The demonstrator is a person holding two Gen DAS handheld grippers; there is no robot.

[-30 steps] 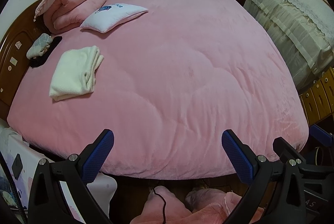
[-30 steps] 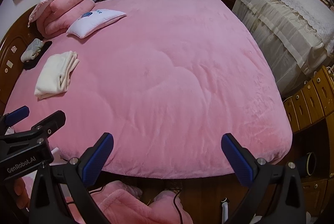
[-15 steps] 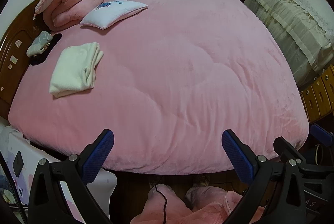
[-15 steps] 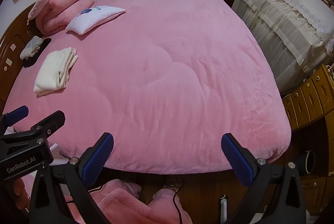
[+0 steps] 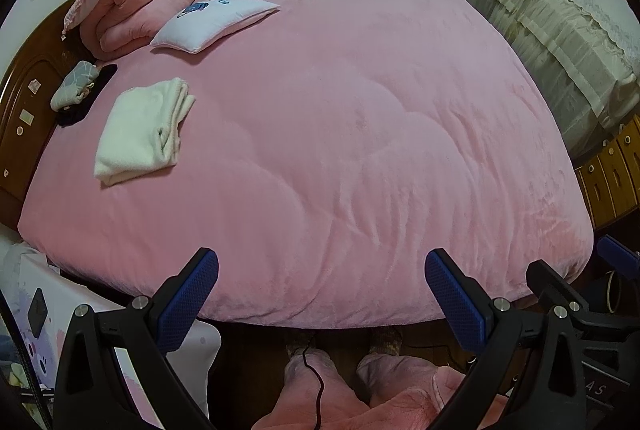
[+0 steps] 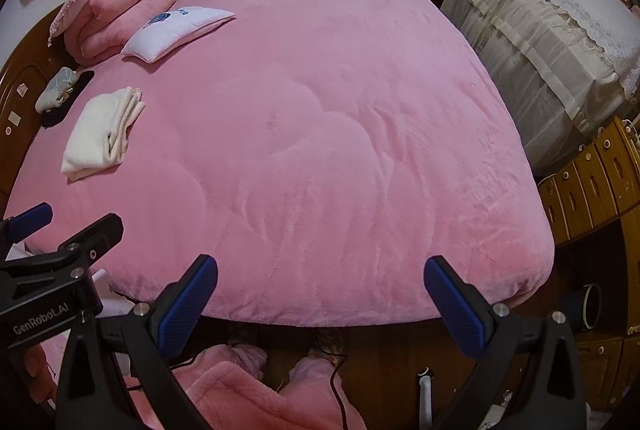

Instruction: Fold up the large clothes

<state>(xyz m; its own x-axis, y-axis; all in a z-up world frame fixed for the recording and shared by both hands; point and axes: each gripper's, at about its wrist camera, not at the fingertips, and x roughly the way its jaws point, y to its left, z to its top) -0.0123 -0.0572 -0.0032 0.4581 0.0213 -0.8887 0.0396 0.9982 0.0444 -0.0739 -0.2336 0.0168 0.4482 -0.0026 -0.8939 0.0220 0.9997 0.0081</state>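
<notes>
A cream garment lies folded into a thick rectangle on the left part of the pink bed cover. My left gripper hangs open over the bed's near edge, nothing between its blue pads. My right gripper is likewise open and empty, just short of the same edge. In the right wrist view the left gripper's black body shows at the left. Both grippers are far from the folded garment.
A white pillow and a folded pink quilt lie at the headboard end, with a small grey pouch. A lace-covered sofa and wooden drawers stand on the right. A person's pink-clad legs are below.
Both grippers have drawn back a little from the bed, so more floor and the person's legs show below its edge. The jaws stay open; the folded garment has not moved.
</notes>
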